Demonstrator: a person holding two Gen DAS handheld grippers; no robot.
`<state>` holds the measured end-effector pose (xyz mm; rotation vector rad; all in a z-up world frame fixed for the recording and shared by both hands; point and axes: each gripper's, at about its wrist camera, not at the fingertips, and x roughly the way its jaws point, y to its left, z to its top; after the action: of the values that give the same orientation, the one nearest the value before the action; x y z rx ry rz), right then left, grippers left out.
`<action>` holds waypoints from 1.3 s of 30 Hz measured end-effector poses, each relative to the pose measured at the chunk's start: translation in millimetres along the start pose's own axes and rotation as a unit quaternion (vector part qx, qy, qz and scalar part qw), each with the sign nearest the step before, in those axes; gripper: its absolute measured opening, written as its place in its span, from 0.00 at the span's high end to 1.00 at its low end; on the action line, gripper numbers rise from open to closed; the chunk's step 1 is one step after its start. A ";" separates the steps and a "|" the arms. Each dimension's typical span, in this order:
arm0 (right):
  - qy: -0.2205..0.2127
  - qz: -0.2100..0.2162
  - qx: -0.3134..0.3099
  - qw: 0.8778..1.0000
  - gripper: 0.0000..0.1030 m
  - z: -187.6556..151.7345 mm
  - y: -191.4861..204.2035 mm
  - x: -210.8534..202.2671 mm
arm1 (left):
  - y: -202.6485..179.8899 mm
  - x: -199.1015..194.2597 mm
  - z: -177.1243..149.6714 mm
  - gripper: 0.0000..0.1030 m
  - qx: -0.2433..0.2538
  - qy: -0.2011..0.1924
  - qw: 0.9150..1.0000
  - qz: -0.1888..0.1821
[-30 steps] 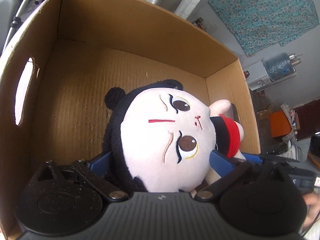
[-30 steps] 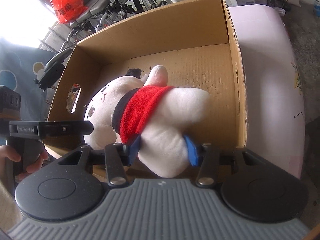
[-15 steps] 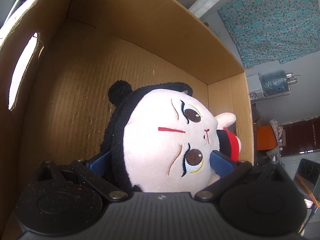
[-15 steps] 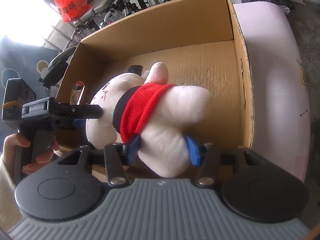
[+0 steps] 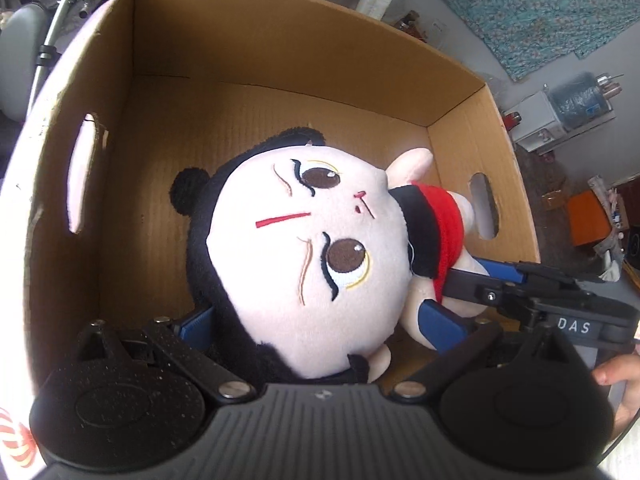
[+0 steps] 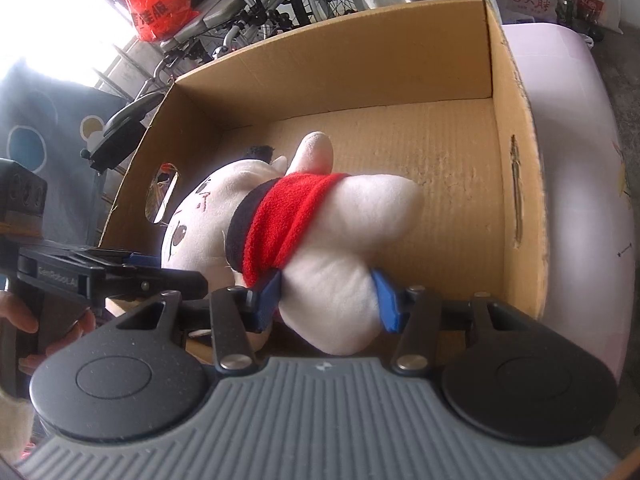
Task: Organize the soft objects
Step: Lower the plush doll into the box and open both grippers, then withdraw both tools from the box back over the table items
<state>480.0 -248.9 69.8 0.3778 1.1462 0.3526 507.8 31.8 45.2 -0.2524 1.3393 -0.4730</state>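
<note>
Here the plush doll (image 5: pixel 320 264) hangs inside the open cardboard box (image 5: pixel 280 44), face up toward the left wrist camera, its black-hooded head near one side wall and its legs toward the other. Whether it already rests on the box floor I cannot tell. The left gripper (image 5: pixel 320 324) is clamped on the head, blue pads pressed into each side of it. The right gripper (image 6: pixel 328 296) is clamped on one pale leg just below the red shirt (image 6: pixel 288 220), pads sunk into the stuffing. The step in hand looks like setting the doll down in the box. Next, I judge, both hands should lower until the doll lies flat on the cardboard, then let go and lift clear of the walls without dragging the soft fabric along.
</note>
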 end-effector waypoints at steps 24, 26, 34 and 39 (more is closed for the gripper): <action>0.063 0.053 0.054 0.995 0.86 -6.4 16.0 67.8 | -13.4 -31.0 -0.2 0.33 0.149 -0.061 0.968 0.191; 0.067 0.048 0.040 0.996 0.86 -7.4 22.5 73.4 | -6.0 -28.8 -0.3 0.32 0.132 -0.046 0.973 0.183; 0.049 0.020 -0.005 0.999 0.85 -10.3 39.8 74.4 | 2.7 -28.8 -9.3 0.29 0.100 -0.031 0.976 0.193; 0.038 0.021 -0.015 0.999 0.84 -13.8 41.6 60.8 | 5.1 -48.7 -19.0 0.29 0.072 -0.052 0.981 0.172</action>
<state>486.5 -183.0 34.8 0.3656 1.2067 0.4235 482.7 60.7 81.1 0.0739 1.2102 -0.2587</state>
